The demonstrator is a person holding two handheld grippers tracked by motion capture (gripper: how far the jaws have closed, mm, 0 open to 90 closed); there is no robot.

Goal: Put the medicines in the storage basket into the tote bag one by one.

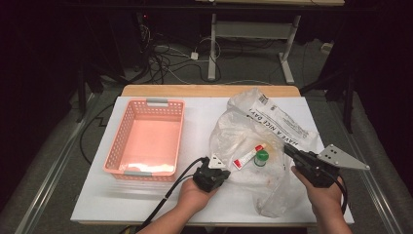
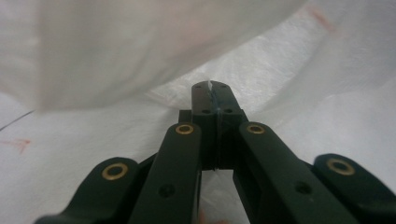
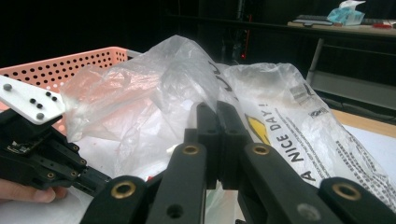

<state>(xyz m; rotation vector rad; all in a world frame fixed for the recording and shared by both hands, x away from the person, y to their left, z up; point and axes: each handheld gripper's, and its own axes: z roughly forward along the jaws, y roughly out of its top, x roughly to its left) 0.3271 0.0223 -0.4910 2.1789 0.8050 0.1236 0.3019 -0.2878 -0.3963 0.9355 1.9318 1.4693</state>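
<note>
Bag (image 1: 253, 141) pinched at both sides on the worktop (image 1: 195, 117).
We see our left tool (image 2: 212, 88) pressed together on a fold of the bag's film at its left edge, and our right tool (image 3: 217, 109) pressed together on the bag at its right edge. The bag lies right of the basket (image 1: 146, 136); inside it we see a tube (image 1: 247, 157) and a green cap (image 1: 261, 156).
</note>
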